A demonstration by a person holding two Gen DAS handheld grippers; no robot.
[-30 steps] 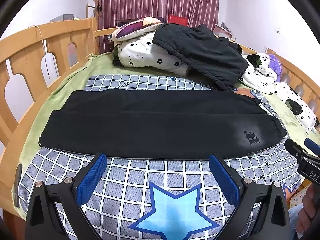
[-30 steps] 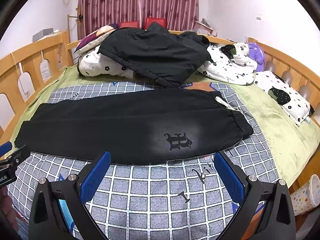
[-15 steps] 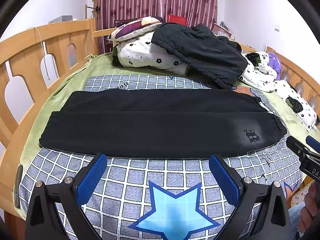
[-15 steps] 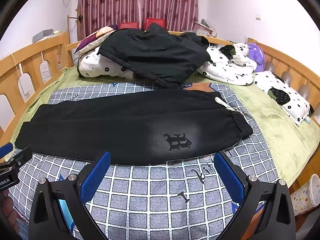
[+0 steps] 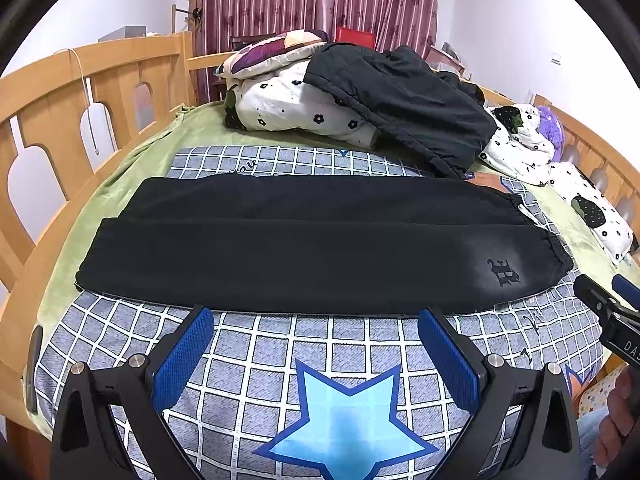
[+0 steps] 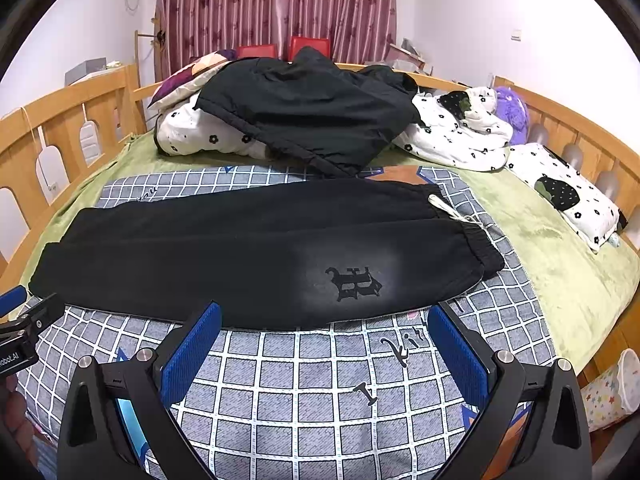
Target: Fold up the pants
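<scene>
Across the checked blanket (image 5: 320, 344) on the bed the black pants (image 5: 320, 248) lie flat, legs stacked, while the left gripper (image 5: 316, 344) and right gripper (image 6: 324, 340) hover short of the near edge, jaws wide open and empty — best to pinch cuff end and waistband (image 6: 480, 248) together, lifting evenly.

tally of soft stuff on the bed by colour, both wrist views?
Black: 2, pants, jacket
White, flower print: 3, quilt, blanket, pillow
Purple: 2, cushion, plush
Total: 7
</scene>
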